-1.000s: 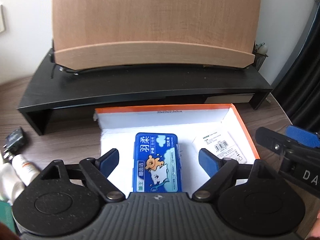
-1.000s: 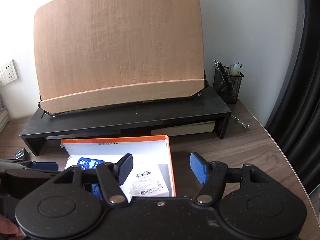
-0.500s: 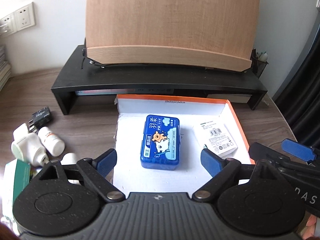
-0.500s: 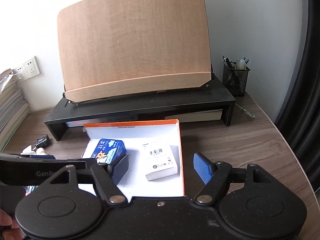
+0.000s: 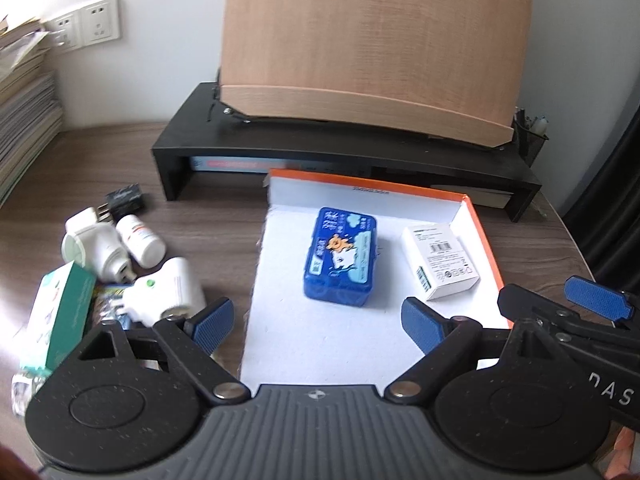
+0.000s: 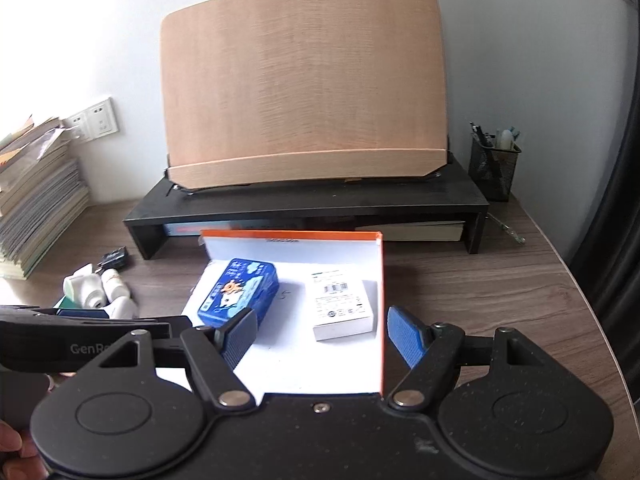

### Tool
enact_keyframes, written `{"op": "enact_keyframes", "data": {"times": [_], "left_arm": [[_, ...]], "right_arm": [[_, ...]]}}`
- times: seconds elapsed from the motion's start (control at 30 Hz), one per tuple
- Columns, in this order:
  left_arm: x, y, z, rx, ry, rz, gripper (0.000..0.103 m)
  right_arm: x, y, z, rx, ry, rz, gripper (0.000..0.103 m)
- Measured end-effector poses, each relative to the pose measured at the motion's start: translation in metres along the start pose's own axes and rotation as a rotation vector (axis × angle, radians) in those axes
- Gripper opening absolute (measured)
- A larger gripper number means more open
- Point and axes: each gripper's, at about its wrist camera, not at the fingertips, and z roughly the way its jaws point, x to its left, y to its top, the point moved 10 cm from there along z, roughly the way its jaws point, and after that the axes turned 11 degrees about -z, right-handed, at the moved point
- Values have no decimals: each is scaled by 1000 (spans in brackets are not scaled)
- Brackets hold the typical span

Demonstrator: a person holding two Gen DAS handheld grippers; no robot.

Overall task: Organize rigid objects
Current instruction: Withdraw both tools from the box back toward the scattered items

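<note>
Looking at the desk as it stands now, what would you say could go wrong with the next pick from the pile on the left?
1. The white plug adapters, small white bottle and green box lie touching or overlapping, so fingers closing on one may well push or drag a neighbour.
2. The bottle lies on its side and could roll if nudged.
3. The blue tin and white carton already fill the back of the orange-edged box; a careless drop may knock them.

Left gripper [image 5: 316, 322]: speckled black linkage arms, two round black discs, silver pivot screws, ribbed grey centre plate with a small emblem, blue textured fingertips [image 5: 418, 322]. Right gripper [image 6: 322, 336]: same black build, blue pads, silver pivots, one small screw mid-body. White lettering on both side bars, partly cut off.
</note>
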Motion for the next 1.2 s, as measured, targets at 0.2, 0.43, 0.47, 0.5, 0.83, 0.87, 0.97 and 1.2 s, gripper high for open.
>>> {"op": "enact_keyframes", "data": {"times": [0.2,0.43,0.47,0.5,0.83,0.87,0.97,1.2], "left_arm": [[17,-5,-9,-14,37,-32,93],[40,-7,-17,-23,67,-74,93],[45,-6,-18,-24,70,-79,93],[48,-6,-19,-25,72,-84,93],[100,-4,-29,-21,109,-129,93],[106,-4,-30,-20,113,-136,93],[121,-4,-32,-16,119,-152,93],[149,0,-36,-15,133,-173,93]], "right_arm": [[18,-1,0,-2,41,-29,86],[42,2,2,-3,81,-65,86],[47,3,2,-3,87,-72,86],[51,4,2,-3,91,-78,86],[108,9,9,12,142,-126,86],[113,10,10,13,145,-132,86],[130,11,13,18,154,-148,86],[159,13,23,31,176,-171,86]]}}
